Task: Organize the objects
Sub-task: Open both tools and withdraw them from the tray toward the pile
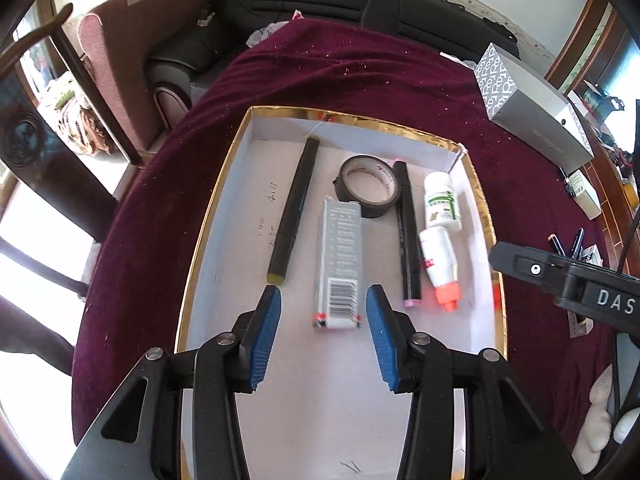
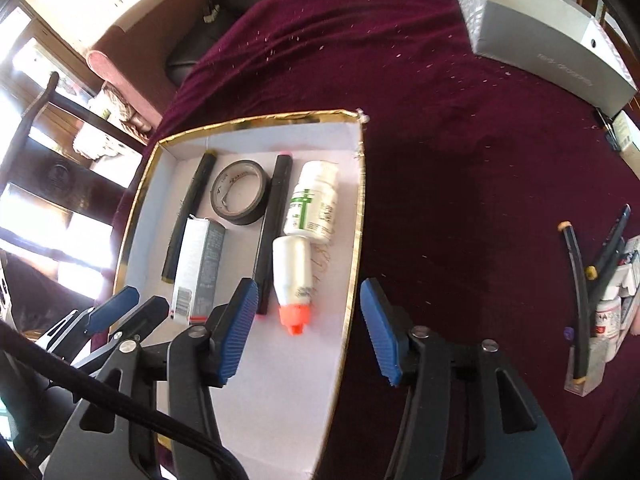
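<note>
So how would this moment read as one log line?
left tool: open, above grey carton | right tool: open, empty | tray: markers, tape, two bottles inside

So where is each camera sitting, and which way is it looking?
Left wrist view: sits on the left gripper, looking steeply down into the gold-rimmed tray; its open blue pads frame the grey carton, and the right gripper's black body shows at the right edge.
Right wrist view: sits on the right gripper, open over the tray's right rim and the maroon cloth; the left gripper shows lower left.
Both show the tape roll, markers and two white bottles.
</note>
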Demonstrator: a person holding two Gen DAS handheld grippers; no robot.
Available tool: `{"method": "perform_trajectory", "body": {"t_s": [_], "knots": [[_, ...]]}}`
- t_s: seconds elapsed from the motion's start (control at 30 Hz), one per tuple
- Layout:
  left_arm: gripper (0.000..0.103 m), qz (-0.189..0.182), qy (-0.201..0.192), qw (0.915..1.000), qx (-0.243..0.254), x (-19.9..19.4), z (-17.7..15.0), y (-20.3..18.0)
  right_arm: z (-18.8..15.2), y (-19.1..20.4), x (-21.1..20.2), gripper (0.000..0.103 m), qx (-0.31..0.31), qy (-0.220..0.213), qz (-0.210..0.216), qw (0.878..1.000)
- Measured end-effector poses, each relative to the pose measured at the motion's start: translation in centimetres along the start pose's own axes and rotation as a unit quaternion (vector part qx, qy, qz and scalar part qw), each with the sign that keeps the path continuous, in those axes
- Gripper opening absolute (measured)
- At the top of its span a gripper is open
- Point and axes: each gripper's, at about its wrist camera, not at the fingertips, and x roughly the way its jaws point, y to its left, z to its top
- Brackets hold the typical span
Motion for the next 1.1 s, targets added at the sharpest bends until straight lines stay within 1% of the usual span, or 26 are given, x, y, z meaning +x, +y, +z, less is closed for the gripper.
{"method": "perform_trajectory", "body": {"t_s": [0.2,0.43,0.53,0.63,0.73,0.8,0.97,1.03,1.1], "knots": [[0.039,0.012,-0.008,0.9999,0.005,-2.2,-1.7,-3.2,-2.0,-3.6,-2.5,0.056,0.018,-0.006,0.019,1.000],[0.039,0.013,-0.012,0.9998,0.006,-3.8,-3.4,-6.9,-3.9,-9.2,-4.7,0.058,0.059,-0.014,0.034,0.998],[0.039,0.007,-0.008,0.9999,0.001,-4.2,-4.2,-8.1,-4.7,-11.5,-5.1,0.057,0.078,-0.014,0.037,0.996],[0.039,-0.004,-0.011,0.9999,-0.005,-5.0,-5.4,-8.9,-5.4,-12.7,-5.5,0.057,0.089,-0.011,0.040,0.995],[0.039,-0.001,-0.020,0.9995,-0.025,-5.6,-6.7,-8.4,-5.9,-13.5,-5.7,0.057,0.096,-0.008,0.044,0.994],[0.039,0.005,-0.021,0.9987,-0.047,-5.7,-7.4,-7.3,-6.1,-13.9,-5.7,0.058,0.096,-0.007,0.045,0.994],[0.039,0.038,-0.008,0.9943,-0.099,-5.4,-8.7,-4.0,-6.4,-14.4,-5.4,0.058,0.099,-0.002,0.050,0.994],[0.039,0.044,-0.006,0.9933,-0.107,-5.5,-9.1,-3.5,-6.4,-14.6,-5.2,0.058,0.100,0.002,0.053,0.994],[0.039,0.051,-0.006,0.9934,-0.102,-5.6,-9.3,-3.7,-6.5,-14.6,-4.9,0.058,0.100,0.005,0.055,0.993]]}}
